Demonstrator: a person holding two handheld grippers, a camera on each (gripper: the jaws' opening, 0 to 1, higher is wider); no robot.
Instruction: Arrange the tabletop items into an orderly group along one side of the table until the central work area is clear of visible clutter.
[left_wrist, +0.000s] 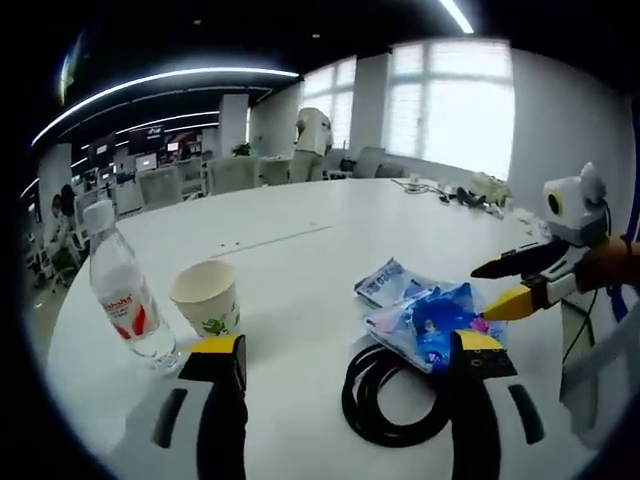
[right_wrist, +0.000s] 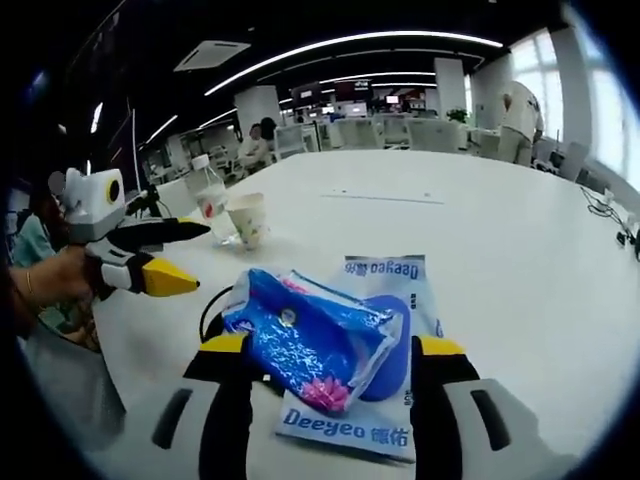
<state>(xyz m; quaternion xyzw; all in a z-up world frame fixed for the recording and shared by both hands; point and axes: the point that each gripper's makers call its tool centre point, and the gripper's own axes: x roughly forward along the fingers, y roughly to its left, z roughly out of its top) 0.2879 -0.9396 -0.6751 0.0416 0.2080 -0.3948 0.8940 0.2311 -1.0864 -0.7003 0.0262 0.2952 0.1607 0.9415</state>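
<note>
Now my left gripper (left_wrist: 345, 365) spread over cable (left_wrist: 385, 395); right gripper (right_wrist: 330, 355) spread around blue bag (right_wrist: 315, 345) atop wipes (right_wrist: 385, 300); bottle (left_wrist: 120, 290), cup (left_wrist: 207, 297) beside each other on table (left_wrist: 300, 240)

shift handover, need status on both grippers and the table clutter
Left gripper open over coiled black cable. Right gripper open around crinkled blue plastic packet. Paper cup, clear water bottle already grouped; nothing blocking.

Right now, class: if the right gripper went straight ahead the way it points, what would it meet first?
The right gripper would most likely first meet the crumpled blue bag lying between its open jaws, on top of the flat Deeyeo packet. Depth is unclear, so it may already be touching the bag.
</note>
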